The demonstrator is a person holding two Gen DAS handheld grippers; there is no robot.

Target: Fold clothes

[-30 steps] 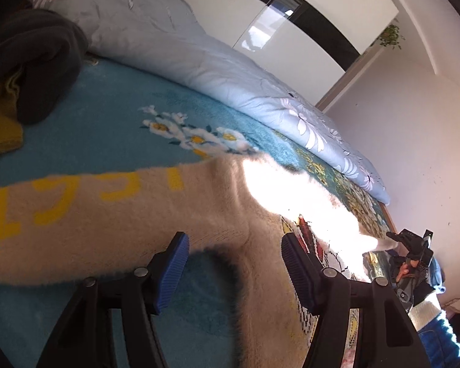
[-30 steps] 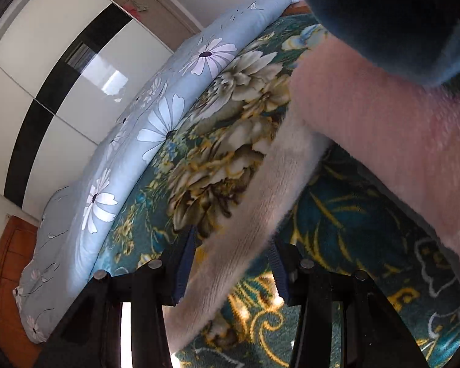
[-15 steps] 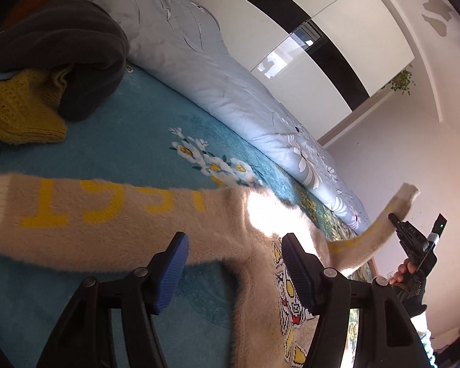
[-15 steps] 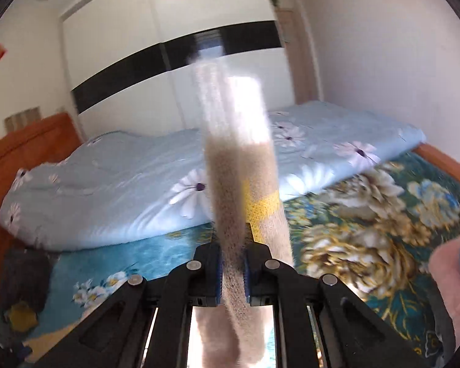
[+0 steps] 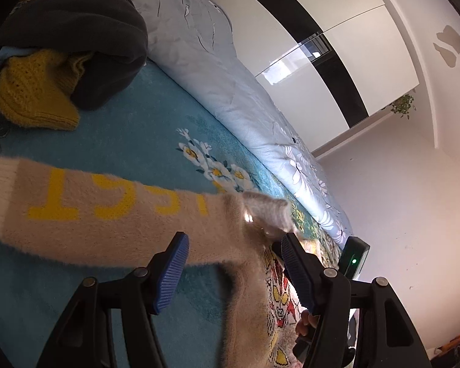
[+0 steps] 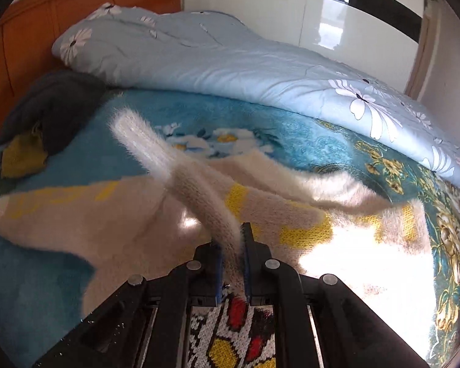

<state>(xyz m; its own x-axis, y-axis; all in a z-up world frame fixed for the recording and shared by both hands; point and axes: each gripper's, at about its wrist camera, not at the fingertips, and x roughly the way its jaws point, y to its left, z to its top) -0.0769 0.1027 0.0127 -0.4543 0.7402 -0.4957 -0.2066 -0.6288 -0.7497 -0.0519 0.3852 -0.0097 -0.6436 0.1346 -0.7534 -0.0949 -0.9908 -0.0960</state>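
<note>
The cream fuzzy sweater point(image 6: 156, 224) is lying spread across the teal floral bedspread point(image 6: 76, 159), its left sleeve point(image 5: 86, 202) with yellow lettering stretching flat toward the yellow knit point(image 5: 30, 92) and dark garment point(image 5: 76, 30) heaped near the headboard. The right gripper point(image 6: 231, 263) is pinching the right sleeve point(image 6: 181, 178) with its jaws nearly together, the ribbed cuff point(image 6: 132, 132) sticking up and flopping forward over the body. The left gripper point(image 5: 233, 273) is hanging with its jaws standing apart over the armpit, holding nothing. The risks are looking like these: 1, the slippery fuzzy knit is sliding out of that narrow pinch mid-carry; 2, the unpinned body is dragging and bunching as the sleeve is pulling across; 3, the floppy cuff is landing curled or twisted, leaving a lumpy fold.
</note>
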